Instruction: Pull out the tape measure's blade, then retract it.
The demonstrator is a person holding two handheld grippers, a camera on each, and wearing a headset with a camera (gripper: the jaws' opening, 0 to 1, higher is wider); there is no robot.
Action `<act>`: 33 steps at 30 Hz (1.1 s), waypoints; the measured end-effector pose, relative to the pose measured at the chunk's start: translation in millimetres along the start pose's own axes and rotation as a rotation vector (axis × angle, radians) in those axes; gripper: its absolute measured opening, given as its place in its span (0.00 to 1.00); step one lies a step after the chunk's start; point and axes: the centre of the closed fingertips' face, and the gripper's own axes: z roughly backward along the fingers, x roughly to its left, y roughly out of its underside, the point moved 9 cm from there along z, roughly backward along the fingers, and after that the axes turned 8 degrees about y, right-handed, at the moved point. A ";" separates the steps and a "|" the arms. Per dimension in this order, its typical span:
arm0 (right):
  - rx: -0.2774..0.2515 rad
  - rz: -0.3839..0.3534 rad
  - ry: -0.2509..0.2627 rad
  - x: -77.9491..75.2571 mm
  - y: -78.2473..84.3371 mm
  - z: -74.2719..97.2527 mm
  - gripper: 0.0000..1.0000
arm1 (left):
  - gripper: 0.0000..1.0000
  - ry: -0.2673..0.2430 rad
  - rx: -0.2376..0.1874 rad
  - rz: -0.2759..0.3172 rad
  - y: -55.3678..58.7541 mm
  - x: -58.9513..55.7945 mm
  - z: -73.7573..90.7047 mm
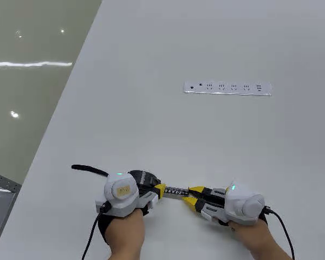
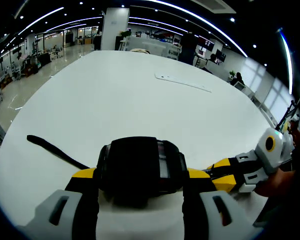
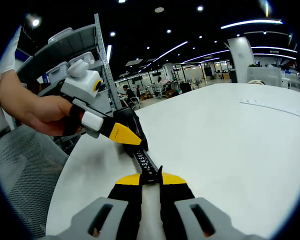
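Down at 6 o'clock on the table (image 1: 151, 108): left gripper (image 2: 141, 175) clamped around the black tape (image 1: 142, 180), right gripper (image 3: 151, 176) at its 3 o'clock, jaws pinching the blade (image 3: 144, 161), short stretch pulled out between. Strap (image 1: 89, 169) trailing off toward 10 o'clock. Way out at 1 o'clock, power strip (image 1: 227, 88).

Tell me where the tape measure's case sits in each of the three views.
Head view: the tape measure case low, left of centre, in the left gripper jaws.
Left gripper view: the case bottom centre, clamped between that view's own jaws.
Right gripper view: the case left of centre, at the far end of the blade.
Shared landmark: the white power strip farther out on the table.
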 end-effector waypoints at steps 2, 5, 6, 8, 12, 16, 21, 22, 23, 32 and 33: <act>-0.003 -0.002 -0.001 1.2 -2.0 -0.9 0.11 | 0.66 0.000 0.000 0.001 -0.2 0.1 0.2; -0.002 -0.004 -0.003 2.1 -3.0 -3.4 0.11 | 0.66 0.001 0.001 0.004 -0.4 0.4 0.6; -0.002 -0.006 -0.003 2.1 -3.3 -3.9 0.11 | 0.66 0.001 0.001 0.004 -0.6 0.7 0.6; -0.002 -0.007 -0.005 2.3 -3.3 -5.1 0.11 | 0.66 0.002 -0.001 0.008 -0.7 1.2 0.6; -0.003 -0.003 -0.008 4.3 -5.0 -7.0 0.11 | 0.66 0.008 -0.007 0.014 -0.1 2.0 1.0; -0.005 -0.004 -0.009 4.5 -4.7 -10.7 0.11 | 0.66 0.010 -0.006 0.019 -0.3 2.2 0.9; -0.007 -0.005 -0.014 6.0 -6.1 -13.7 0.12 | 0.66 0.018 -0.005 0.028 -0.7 3.1 1.4; -0.006 -0.006 -0.016 6.3 -6.2 -15.0 0.12 | 0.66 0.020 -0.004 0.028 -0.6 3.2 1.5; -0.006 -0.005 -0.017 7.0 -6.9 -15.5 0.12 | 0.66 0.021 -0.004 0.028 -0.5 3.2 1.6; -0.006 -0.004 -0.029 10.9 -9.4 -24.5 0.12 | 0.66 0.038 -0.005 0.042 -1.2 4.2 3.0; -0.007 -0.005 -0.030 11.5 -10.2 -25.1 0.12 | 0.66 0.039 -0.005 0.044 -1.3 4.2 3.1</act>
